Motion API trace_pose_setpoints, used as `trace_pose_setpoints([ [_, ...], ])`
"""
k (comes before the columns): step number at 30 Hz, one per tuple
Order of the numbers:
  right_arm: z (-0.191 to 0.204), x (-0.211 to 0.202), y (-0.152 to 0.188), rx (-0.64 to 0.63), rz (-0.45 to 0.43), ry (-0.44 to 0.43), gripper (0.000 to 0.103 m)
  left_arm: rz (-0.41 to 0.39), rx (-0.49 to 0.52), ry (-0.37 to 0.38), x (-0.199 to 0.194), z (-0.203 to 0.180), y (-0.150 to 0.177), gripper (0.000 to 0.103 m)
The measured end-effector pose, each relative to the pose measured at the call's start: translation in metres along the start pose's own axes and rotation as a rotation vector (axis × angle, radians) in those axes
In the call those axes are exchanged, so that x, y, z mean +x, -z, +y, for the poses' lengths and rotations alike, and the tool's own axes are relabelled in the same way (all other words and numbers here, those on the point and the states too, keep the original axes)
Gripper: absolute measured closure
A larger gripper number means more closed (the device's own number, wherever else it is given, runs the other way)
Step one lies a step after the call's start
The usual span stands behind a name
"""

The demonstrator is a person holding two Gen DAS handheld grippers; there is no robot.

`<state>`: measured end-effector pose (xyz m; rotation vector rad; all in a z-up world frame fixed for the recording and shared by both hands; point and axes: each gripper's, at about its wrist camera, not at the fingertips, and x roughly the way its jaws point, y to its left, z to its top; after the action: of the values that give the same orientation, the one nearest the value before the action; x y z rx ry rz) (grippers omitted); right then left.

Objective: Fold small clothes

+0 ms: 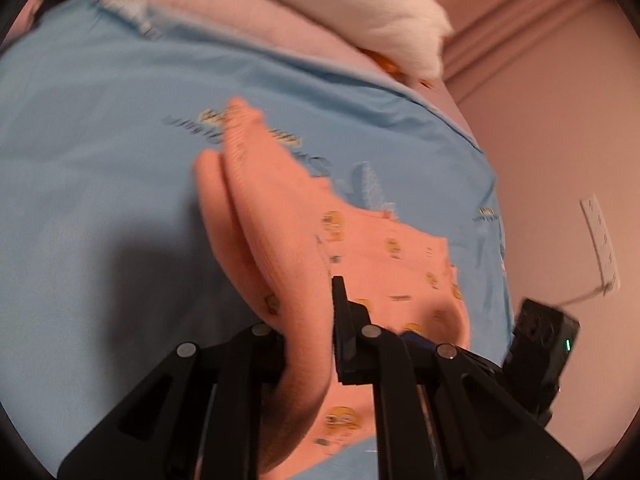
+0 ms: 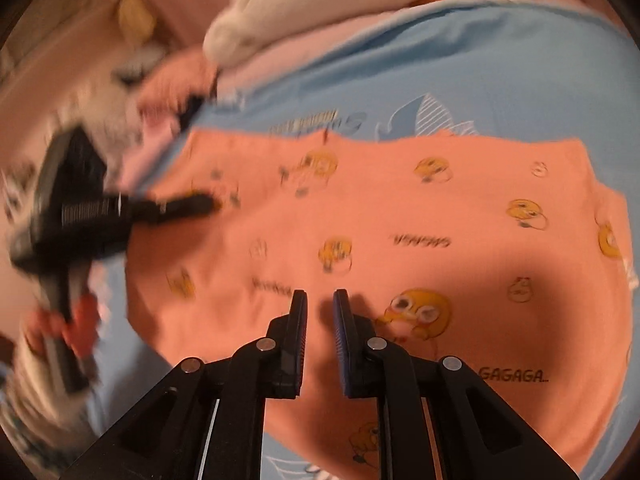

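The orange cotton garment printed with yellow cartoon ducks [image 2: 400, 216] lies spread on a pale blue printed sheet [image 1: 100, 140]. In the left wrist view, the left gripper [image 1: 308, 332] pinches a bunched fold of that garment, the cloth rising between its fingers toward 11 o'clock. In the right wrist view, the right gripper [image 2: 320, 320] hangs just above the garment's near part with its fingers parted and nothing between them; the left gripper [image 2: 188, 204] shows blurred at 9 o'clock, at the garment's edge. A heap of white folded cloth [image 2: 320, 4] sits at 12 o'clock beyond the sheet, over a pale pink fabric [image 1: 248, 28].
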<state>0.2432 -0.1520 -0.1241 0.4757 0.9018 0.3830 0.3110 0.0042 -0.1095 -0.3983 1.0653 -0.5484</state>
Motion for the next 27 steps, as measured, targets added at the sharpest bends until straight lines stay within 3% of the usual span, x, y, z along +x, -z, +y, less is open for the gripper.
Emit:
trace_pose_setpoints([
  [3, -0.023, -0.007, -0.004, 0.16, -0.039, -0.136, 0.085, 0.014, 0.088, -0.018, 0.004, -0.04, 0.002, 0.091],
  [7, -0.056, -0.017, 0.0, 0.362, -0.084, -0.281, 0.064, 0.067, 0.17, -0.047, 0.026, -0.08, 0.007, 0.091],
  [12, -0.087, -0.021, 0.006, 0.57, -0.163, -0.426, 0.045, 0.17, 0.22, -0.087, 0.076, -0.114, 0.022, 0.088],
  [14, -0.098, -0.023, 0.007, 0.62, -0.154, -0.47, 0.042, 0.221, 0.212, -0.074, 0.095, -0.119, 0.031, 0.073],
  [19, -0.101, -0.03, 0.013, 0.619, -0.099, -0.421, 0.042, 0.294, 0.226, -0.031, 0.11, -0.129, 0.054, 0.054],
  [22, -0.092, -0.026, 0.008, 0.579, -0.076, -0.353, 0.042, 0.313, 0.198, 0.072, 0.088, -0.124, 0.064, 0.052],
  [25, -0.084, -0.021, 0.0, 0.521, -0.06, -0.274, 0.044, 0.282, 0.191, 0.071, 0.062, -0.107, 0.074, 0.052],
  [27, -0.082, -0.019, -0.003, 0.493, -0.055, -0.214, 0.056, 0.262, 0.169, 0.047, 0.046, -0.086, 0.079, 0.052],
])
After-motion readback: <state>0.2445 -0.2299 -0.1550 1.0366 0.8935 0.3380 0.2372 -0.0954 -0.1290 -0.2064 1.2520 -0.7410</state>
